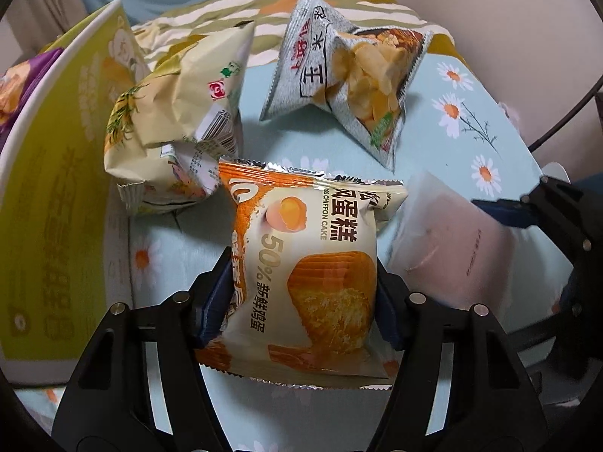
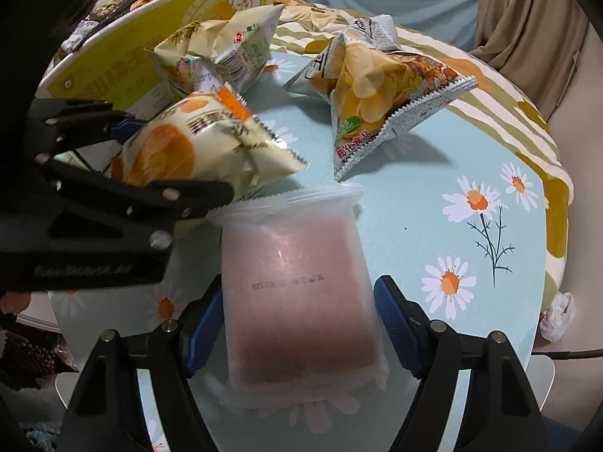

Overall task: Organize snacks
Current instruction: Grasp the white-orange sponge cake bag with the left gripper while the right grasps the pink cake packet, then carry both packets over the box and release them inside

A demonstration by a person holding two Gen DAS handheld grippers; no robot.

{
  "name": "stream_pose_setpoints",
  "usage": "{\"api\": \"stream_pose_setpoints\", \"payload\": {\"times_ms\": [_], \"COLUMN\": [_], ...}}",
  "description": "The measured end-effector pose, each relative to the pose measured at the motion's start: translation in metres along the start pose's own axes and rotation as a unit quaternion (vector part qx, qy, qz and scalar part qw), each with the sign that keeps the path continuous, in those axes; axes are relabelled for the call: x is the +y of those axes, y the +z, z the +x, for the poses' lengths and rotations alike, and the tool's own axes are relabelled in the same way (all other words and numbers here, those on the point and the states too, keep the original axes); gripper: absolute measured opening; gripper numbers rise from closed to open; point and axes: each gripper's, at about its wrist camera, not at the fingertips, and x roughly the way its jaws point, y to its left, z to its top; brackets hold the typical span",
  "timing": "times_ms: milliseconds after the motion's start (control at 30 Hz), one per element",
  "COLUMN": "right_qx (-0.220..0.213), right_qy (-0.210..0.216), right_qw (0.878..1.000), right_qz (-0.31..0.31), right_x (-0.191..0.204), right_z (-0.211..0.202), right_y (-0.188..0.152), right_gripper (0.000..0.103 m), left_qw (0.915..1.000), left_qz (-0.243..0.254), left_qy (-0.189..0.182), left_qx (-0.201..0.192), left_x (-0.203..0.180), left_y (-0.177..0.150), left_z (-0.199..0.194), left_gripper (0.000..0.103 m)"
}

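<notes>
the yellow box (image 1: 49, 188) at the table's (image 2: 433, 226) left edge already holds some packets. two chip bags lie loose, still unsorted. the left gripper (image 1: 301, 290) clamps the chiffon cake pack (image 1: 312, 263) between its jaws; the right gripper (image 2: 297, 324) pinches the pink cake pack (image 2: 297, 301), both seemingly raised.

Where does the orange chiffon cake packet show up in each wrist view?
Left wrist view: the chiffon cake packet sits bottom centre, between the fingers of the left hand-held gripper.
Right wrist view: the same packet is at left of centre, beside the frosted pink packet.
Shared landmark: the grey chip bag behind it.
</notes>
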Motion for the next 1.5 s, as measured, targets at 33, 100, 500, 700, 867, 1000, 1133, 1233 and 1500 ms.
{"api": "stream_pose_setpoints", "payload": {"times_ms": [33, 100, 500, 700, 867, 1000, 1133, 1233, 1500], "right_qx": [0.0, 0.0, -0.004, -0.022, -0.049, -0.08, -0.116, -0.14, -0.17], "right_qy": [-0.001, -0.001, -0.015, -0.034, -0.037, -0.035, -0.025, -0.018, 0.018], "right_qw": [1.0, 1.0, 1.0, 0.998, 0.996, 0.994, 0.991, 0.989, 0.983], "right_qz": [-0.004, -0.016, 0.016, 0.037, 0.058, 0.064, 0.062, 0.053, 0.064], "right_x": [0.002, 0.007, -0.021, -0.037, -0.043, -0.031, -0.009, 0.016, 0.083], "right_z": [0.0, 0.0, -0.03, -0.07, -0.111, -0.143, -0.165, -0.174, -0.166], "right_y": [0.0, -0.001, -0.007, -0.001, 0.016, 0.037, 0.07, 0.094, 0.164], "right_gripper": [0.069, 0.065, 0.059, 0.059, 0.059, 0.059, 0.059, 0.059, 0.059], "left_qw": [1.0, 1.0, 0.9998, 0.9981, 0.9951, 0.9902, 0.9847, 0.9811, 0.9775], "left_qz": [0.0, -0.002, -0.007, -0.025, -0.037, -0.059, -0.081, -0.091, -0.122], "left_qy": [0.001, 0.002, -0.016, -0.027, -0.022, -0.013, 0.004, 0.024, 0.053], "left_qx": [0.0, 0.0, -0.014, -0.05, -0.089, -0.126, -0.154, -0.169, -0.164], "left_x": [-0.001, -0.002, -0.023, -0.027, -0.013, 0.015, 0.054, 0.09, 0.203], "left_y": [-0.002, -0.005, -0.011, -0.001, 0.012, 0.017, 0.02, 0.019, 0.013], "left_z": [-0.001, -0.003, -0.025, -0.066, -0.109, -0.148, -0.18, -0.198, -0.22], "left_gripper": [0.064, 0.063, 0.062, 0.062, 0.062, 0.062, 0.062, 0.062, 0.062]}}
